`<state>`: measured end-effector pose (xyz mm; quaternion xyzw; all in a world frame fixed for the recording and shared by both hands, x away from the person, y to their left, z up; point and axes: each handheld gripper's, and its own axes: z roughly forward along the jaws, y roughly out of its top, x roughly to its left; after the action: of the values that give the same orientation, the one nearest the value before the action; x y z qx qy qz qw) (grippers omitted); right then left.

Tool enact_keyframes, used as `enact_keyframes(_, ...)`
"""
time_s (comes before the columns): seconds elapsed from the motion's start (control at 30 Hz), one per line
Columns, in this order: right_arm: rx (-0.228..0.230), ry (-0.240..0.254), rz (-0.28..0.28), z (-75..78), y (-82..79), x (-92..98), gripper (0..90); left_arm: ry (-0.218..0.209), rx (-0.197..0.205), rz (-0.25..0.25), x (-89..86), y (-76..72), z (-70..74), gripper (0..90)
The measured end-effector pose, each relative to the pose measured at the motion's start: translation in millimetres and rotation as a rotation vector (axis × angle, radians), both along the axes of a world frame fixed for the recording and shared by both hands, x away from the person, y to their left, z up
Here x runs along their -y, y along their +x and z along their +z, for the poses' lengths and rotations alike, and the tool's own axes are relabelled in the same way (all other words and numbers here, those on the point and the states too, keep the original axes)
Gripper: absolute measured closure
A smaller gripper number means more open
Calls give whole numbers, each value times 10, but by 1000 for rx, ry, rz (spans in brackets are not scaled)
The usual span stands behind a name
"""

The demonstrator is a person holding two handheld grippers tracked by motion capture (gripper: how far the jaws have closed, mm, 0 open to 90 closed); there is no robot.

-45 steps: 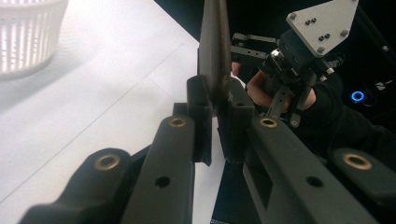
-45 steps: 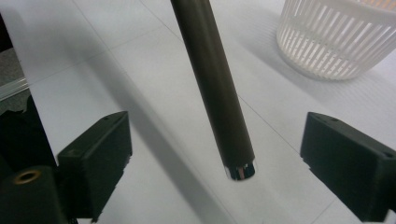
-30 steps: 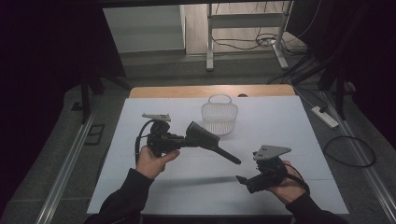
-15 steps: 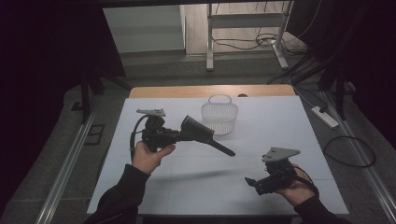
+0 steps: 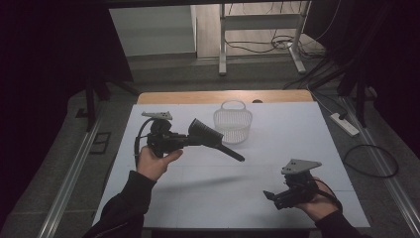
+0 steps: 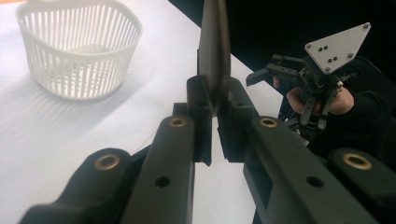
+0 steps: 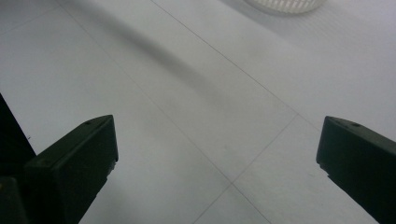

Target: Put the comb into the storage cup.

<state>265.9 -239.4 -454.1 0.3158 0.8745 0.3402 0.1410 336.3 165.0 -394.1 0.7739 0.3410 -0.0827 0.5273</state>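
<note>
High view: left gripper (image 5: 184, 140) grasps a black brush (image 5: 214, 138) aloft, at eight o'clock of the white basket (image 5: 233, 123); deposit judged outstanding. Left gripper view: pads clenched on the brush. Right gripper view: right gripper (image 7: 217, 161) released, over bare table (image 7: 196, 88).

The black brush (image 5: 213, 139) sticks out long and thin from between the left jaws, pinched tight, near the white basket (image 5: 233, 121).
</note>
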Motion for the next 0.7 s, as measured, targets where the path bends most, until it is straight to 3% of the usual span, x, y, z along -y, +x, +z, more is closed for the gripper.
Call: enact_keyframes(0.7, -4, -13, -103, 12, -107, 274, 0, 1, 11, 34, -173, 52, 127, 834)
